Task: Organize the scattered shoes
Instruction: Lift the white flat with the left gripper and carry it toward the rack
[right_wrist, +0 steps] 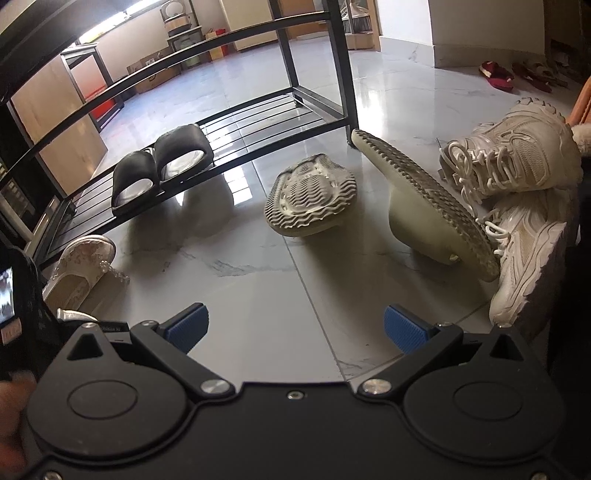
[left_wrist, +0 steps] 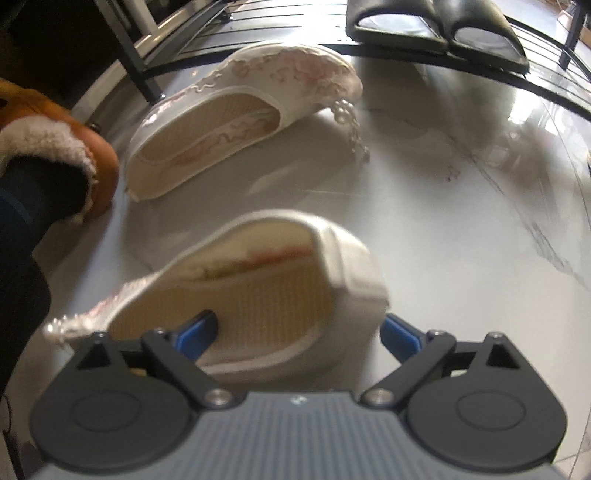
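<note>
In the left wrist view, my left gripper [left_wrist: 299, 332] is wide open around the heel of a white embroidered flat shoe [left_wrist: 236, 291] lying on the floor; one finger [left_wrist: 197, 330] sits inside the shoe, the other [left_wrist: 400, 338] outside it. Its mate [left_wrist: 236, 118] lies on its side farther off, also in the right wrist view [right_wrist: 79, 269]. My right gripper [right_wrist: 295, 328] is open and empty above bare floor. Two grey-green slippers [right_wrist: 314, 195] [right_wrist: 424, 206] lie sole-up, and two cream sneakers [right_wrist: 513, 158] [right_wrist: 528, 251] lie at right.
A black metal shoe rack [right_wrist: 229, 122] stands at the back with a pair of black slides [right_wrist: 162, 166] on its lowest shelf, also seen in the left wrist view [left_wrist: 436, 29]. A tan fur-lined boot [left_wrist: 55, 155] is at left. Red slippers [right_wrist: 496, 75] lie far off.
</note>
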`<state>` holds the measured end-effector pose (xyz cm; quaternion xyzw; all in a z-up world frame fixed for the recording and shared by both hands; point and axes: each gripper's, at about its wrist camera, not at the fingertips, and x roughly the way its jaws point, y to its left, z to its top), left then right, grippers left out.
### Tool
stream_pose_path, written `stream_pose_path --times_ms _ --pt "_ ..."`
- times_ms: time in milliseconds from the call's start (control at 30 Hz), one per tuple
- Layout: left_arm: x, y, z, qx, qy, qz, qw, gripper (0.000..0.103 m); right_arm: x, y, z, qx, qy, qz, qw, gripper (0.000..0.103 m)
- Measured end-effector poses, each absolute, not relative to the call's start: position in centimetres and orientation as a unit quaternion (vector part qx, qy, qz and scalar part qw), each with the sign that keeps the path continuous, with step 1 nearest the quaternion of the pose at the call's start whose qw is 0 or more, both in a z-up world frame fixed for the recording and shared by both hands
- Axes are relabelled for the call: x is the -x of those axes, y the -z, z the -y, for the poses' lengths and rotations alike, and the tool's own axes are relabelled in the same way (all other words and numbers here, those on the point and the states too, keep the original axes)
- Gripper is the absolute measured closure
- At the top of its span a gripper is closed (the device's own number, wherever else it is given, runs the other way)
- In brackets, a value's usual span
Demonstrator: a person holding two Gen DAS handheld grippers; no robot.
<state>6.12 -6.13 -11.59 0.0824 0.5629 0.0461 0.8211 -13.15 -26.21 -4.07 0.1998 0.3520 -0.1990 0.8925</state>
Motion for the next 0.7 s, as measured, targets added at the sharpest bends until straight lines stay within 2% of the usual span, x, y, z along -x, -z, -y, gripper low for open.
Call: stream_pose_path --times_ms 133,233,300,333,400,533,700 --pt "-4.5 11.4 7.2 -0.086 -0.054 -0.567 0.818 0.008 13.7 4.0 26.5 -0.205 0.204 -0.347 0.892 0.0" --pt "-3.5 11.2 7.3 -0.042 -0.056 -0.596 0.8 0.008 14.0 4.0 26.9 -0.21 0.209 -0.345 0.891 0.0" --pt "-3.1 11.7 7.3 -0.018 -0.036 -0.616 0.786 0.017 14.3 3.9 27.2 -0.212 0.212 -0.343 0.89 0.0" --pt "-2.9 12.6 7.1 0.005 -0.01 -0.641 0.768 0.031 14.4 3.9 27.3 -0.213 0.213 -0.342 0.89 0.0" --pt "-2.9 12.8 7.2 -0.004 -0.009 -0.647 0.762 0.031 14.6 3.8 27.5 -0.213 0.215 -0.34 0.89 0.0" --pt "-2.9 11.9 7.8 -0.064 -0.019 -0.608 0.791 0.031 14.5 4.0 27.5 -0.214 0.214 -0.343 0.889 0.0" --pt "-2.8 11.4 7.8 -0.063 -0.019 -0.6 0.797 0.031 14.3 4.4 27.4 -0.214 0.21 -0.35 0.887 0.0"
